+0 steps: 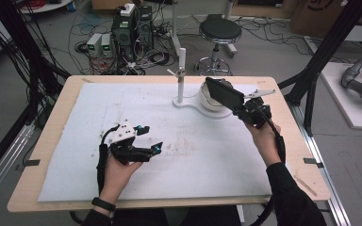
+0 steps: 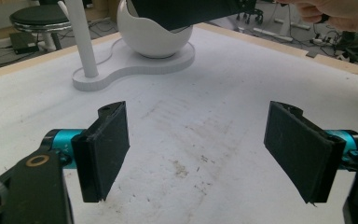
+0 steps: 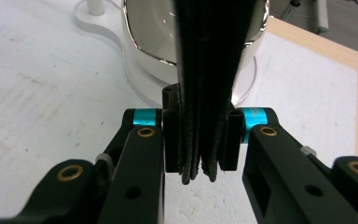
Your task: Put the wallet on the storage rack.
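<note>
A flat black folded wallet (image 1: 224,92) hangs tilted over the white bowl (image 1: 209,102) at the back of the table, its far end above the bowl's opening. My right gripper (image 1: 240,110) is shut on the wallet's near end. In the right gripper view the pads (image 3: 172,140) press the layered black edge (image 3: 207,70) from both sides, with the bowl (image 3: 144,32) just behind. My left gripper (image 1: 151,138) rests low over the white mat at front left, open and holding nothing (image 2: 205,158). From there the wallet (image 2: 186,11) covers the bowl (image 2: 154,39).
The bowl sits on a white base (image 1: 188,102) with an upright white post (image 1: 181,75) at its left. A white mat (image 1: 122,103) covers the wooden table (image 1: 52,122). Beyond the far edge stand a stool (image 1: 219,30) and cabled equipment (image 1: 132,28).
</note>
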### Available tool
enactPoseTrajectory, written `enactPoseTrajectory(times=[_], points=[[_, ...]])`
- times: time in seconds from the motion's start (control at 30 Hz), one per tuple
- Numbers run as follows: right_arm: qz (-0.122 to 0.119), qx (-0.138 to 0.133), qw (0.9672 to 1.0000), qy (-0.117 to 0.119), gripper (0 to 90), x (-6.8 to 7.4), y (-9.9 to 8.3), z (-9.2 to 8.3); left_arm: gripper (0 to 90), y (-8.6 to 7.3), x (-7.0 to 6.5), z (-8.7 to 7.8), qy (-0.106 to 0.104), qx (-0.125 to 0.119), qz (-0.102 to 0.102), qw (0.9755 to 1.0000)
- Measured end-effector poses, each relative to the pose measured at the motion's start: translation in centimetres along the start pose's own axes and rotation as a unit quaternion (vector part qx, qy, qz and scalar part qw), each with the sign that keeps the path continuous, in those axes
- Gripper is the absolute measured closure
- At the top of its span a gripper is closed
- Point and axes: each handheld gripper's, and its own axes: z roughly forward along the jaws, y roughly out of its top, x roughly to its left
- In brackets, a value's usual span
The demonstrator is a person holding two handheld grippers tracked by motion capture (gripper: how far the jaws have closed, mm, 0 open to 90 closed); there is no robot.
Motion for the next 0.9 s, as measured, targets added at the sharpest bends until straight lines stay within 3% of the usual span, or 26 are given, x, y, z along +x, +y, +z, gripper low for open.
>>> enactPoseTrajectory(times=[0.3, 0.63, 0.9], points=[[-0.018, 0.004, 0.9998, -0.003, 77.3, 0.0, 0.4, -1.0, 22.1, 0.0, 0.0, 0.0, 0.000, -0.002, 0.000, 1.0000], [-0.048, 0.023, 0.9984, -0.016, 77.3, -0.1, 3.1, -2.9, 22.1, 0.1, 0.0, 0.0, 0.000, -0.006, -0.002, 1.0000], [-0.052, 0.031, 0.9980, -0.021, 77.4, 0.1, 4.3, -2.5, 22.1, 0.1, 0.0, -0.1, -0.003, -0.007, -0.002, 1.0000]])
